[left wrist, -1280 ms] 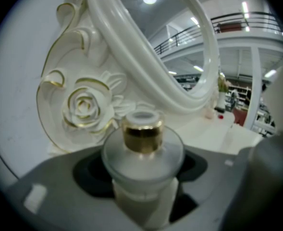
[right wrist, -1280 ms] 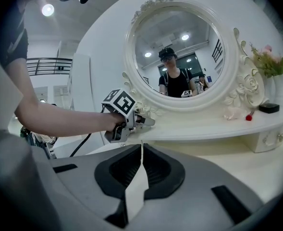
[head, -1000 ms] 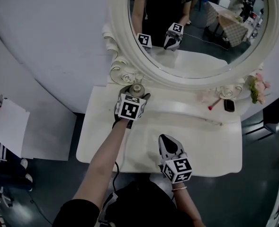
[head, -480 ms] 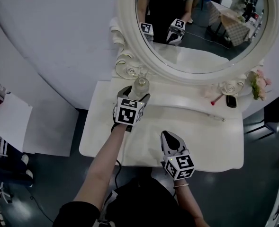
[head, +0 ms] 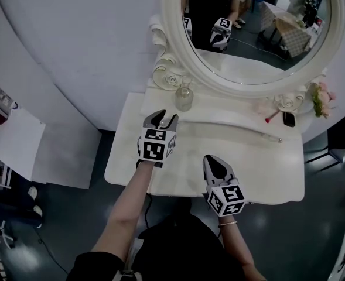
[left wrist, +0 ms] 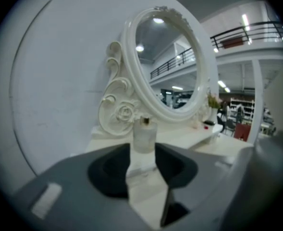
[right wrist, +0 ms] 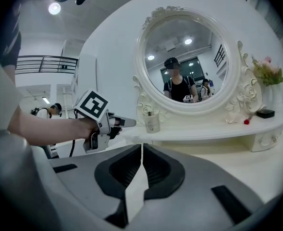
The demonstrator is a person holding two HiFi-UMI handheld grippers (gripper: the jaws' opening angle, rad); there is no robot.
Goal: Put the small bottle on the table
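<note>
The small clear bottle (head: 184, 98) with a metal cap stands upright on the raised shelf (head: 234, 115) of the white dressing table (head: 266, 163), at the foot of the mirror frame. My left gripper (head: 161, 119) hovers just in front of it, apart from it. Its jaws are closing with nothing between them. The left gripper view shows the bottle (left wrist: 144, 136) beyond the tips of that gripper (left wrist: 142, 152), through the gap. My right gripper (head: 215, 161) is shut and empty over the table's front part. The right gripper view takes in the bottle (right wrist: 152, 121) and the left gripper (right wrist: 130, 123) beyond the right gripper's (right wrist: 141, 148) own jaws.
An oval mirror (head: 254, 34) in an ornate white frame rises behind the shelf. Pink flowers (head: 320, 98), a red item (head: 270, 117) and a small dark object (head: 288, 119) lie at the shelf's right end. The table's front edge is near my body.
The left gripper, which had its jaws around the bottle, has let go and drawn back toward me. The bottle now stands free on the shelf. The right gripper has hardly moved.
</note>
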